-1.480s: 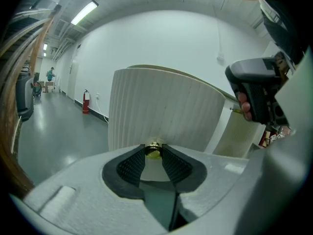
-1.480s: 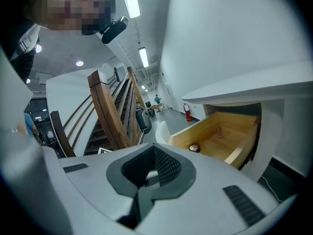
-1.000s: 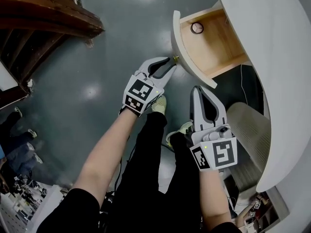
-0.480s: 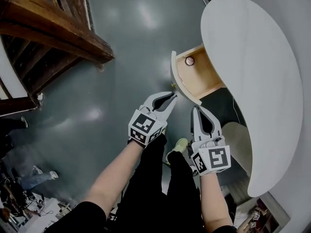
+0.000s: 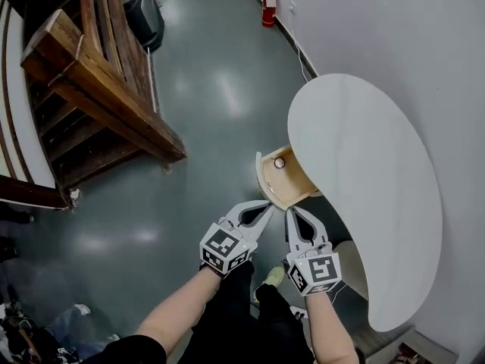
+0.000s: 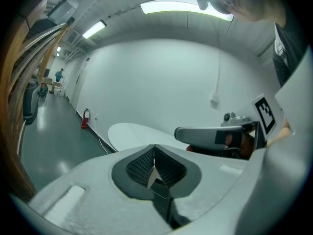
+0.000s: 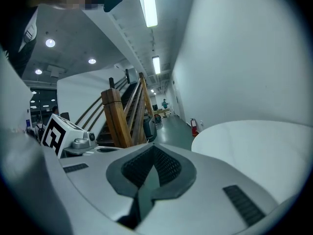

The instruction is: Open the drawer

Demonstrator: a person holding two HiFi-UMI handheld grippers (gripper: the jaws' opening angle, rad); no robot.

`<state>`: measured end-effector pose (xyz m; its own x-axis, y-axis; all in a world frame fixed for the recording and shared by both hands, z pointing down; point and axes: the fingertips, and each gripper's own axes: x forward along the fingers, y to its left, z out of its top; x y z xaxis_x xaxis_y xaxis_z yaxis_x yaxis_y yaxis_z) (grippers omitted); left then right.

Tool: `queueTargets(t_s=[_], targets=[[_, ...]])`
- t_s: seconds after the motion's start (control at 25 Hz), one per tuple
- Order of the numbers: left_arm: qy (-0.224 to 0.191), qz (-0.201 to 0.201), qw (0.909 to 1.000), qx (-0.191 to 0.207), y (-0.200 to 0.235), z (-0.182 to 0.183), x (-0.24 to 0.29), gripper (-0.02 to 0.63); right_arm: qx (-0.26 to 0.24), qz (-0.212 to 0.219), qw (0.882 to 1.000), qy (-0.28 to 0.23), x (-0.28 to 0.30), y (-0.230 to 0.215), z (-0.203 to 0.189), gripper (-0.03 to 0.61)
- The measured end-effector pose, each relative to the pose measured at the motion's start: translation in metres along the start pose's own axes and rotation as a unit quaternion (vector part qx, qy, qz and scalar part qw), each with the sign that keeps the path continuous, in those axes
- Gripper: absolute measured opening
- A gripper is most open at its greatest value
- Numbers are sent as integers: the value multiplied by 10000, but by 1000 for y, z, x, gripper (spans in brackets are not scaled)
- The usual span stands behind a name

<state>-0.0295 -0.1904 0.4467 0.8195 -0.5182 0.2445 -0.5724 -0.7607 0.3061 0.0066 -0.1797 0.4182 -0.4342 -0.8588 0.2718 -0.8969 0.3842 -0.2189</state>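
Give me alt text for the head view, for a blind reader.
A light wooden drawer stands pulled open under a white rounded tabletop, a small round object inside it. A person holds the left hand-held gripper and right hand-held gripper near it, both shut and empty, above a grey floor. A brown wooden staircase fills the upper left.

the drawer juts out from under the left edge of the table, and a small round thing lies in it, close behind its front panel. just before that front, the left gripper and the right gripper sit side by side (the left one on the left, tips near each other). the staircase stands well to the left, across the floor. a fire extinguisher stands far behind the table, against the wall.
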Motion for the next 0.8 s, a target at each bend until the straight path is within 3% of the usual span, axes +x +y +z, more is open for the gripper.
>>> queueTargets(t_s=[0.48,0.8], targets=[[-289,148,9993,183,-77,103,-22,11,-272,111,9989,-370,-61,7,92,12],[-523,287,9976,351,-123,141,-33,11,-499,191,9970,-560,-101,15,140,12]])
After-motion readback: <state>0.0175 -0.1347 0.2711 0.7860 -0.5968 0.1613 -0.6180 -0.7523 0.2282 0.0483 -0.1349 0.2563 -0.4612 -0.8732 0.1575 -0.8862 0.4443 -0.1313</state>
